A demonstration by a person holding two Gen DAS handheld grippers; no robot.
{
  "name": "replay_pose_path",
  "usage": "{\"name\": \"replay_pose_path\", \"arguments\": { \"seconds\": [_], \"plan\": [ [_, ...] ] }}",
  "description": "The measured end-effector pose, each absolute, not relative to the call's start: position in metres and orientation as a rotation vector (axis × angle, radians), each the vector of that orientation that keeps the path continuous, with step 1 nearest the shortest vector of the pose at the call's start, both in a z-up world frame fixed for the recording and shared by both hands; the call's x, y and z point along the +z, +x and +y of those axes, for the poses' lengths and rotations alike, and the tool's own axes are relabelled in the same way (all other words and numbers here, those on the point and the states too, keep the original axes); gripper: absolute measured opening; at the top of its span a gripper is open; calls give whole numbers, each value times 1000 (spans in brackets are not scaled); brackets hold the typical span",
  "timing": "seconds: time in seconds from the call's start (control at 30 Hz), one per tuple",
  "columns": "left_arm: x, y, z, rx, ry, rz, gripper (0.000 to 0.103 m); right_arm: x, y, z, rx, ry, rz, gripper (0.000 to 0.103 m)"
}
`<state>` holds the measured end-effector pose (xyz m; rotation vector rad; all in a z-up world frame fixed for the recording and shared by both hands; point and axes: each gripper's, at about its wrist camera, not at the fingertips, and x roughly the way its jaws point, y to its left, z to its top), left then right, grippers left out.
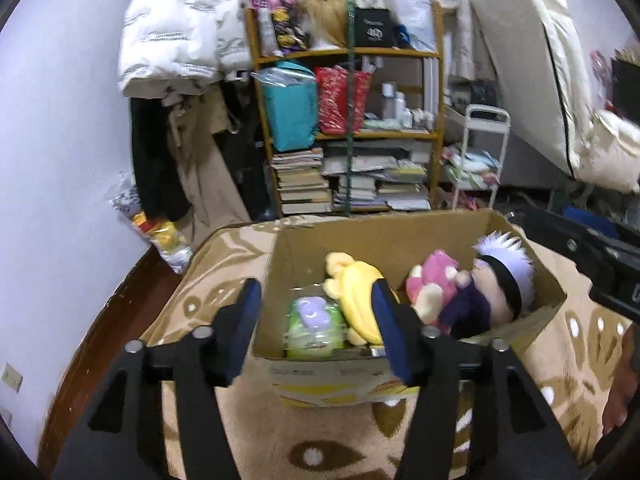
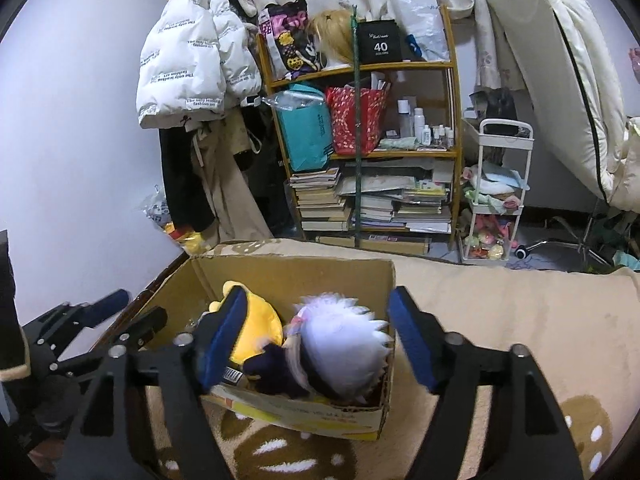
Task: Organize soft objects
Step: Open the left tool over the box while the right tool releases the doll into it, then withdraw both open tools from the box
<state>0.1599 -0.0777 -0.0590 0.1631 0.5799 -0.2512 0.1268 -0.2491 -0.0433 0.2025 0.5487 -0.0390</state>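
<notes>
An open cardboard box [image 1: 360,236] stands on a beige patterned blanket [image 1: 212,264]. In it lie a yellow plush [image 1: 356,284], a pink plush [image 1: 432,280], a white-haired doll in dark clothes [image 1: 500,280] and a green wipes pack [image 1: 316,328]. My left gripper [image 1: 318,328] is open and empty, just before the box's near wall. In the right wrist view the box [image 2: 280,268] holds the doll [image 2: 344,336] and yellow plush [image 2: 260,328]. My right gripper [image 2: 316,344] is open and empty, over the box's near edge, astride the doll. The left gripper [image 2: 116,316] shows at the left.
A wooden shelf [image 1: 348,128] with bags, bottles and stacked books stands behind the box. Coats and a white puffer jacket [image 1: 172,28] hang at the left. A white trolley [image 2: 496,200] and a leaning mattress [image 2: 560,68] stand at the right. A plastic bag [image 1: 164,236] lies by the wall.
</notes>
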Motion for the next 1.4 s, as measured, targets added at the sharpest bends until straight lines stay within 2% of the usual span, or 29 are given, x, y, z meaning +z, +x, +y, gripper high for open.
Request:
{"name": "replay_pose_path", "arguments": {
  "seconds": [0.1, 0.17, 0.3, 0.37, 0.57, 0.8, 1.4],
  "plan": [
    [-52, 156, -69, -243, 149, 575, 65, -38, 121, -250, -47, 199, 531, 90],
    [-46, 151, -64, -230, 149, 562, 71, -34, 119, -251, -46, 203, 531, 103],
    [-32, 138, -53, -212, 134, 544, 82, -24, 105, -258, -39, 253, 507, 103],
    [-25, 129, -48, -195, 132, 530, 90, -19, 98, -260, -39, 262, 505, 103],
    [-2, 96, -41, -117, 185, 459, 102, 1, 68, -262, -59, 250, 471, 103],
    [13, 50, -35, -116, 257, 426, 102, 21, 36, -258, -68, 225, 441, 103],
    [35, -8, 4, -80, 209, 386, 102, 40, -17, -254, -121, 145, 402, 103]
  ]
}}
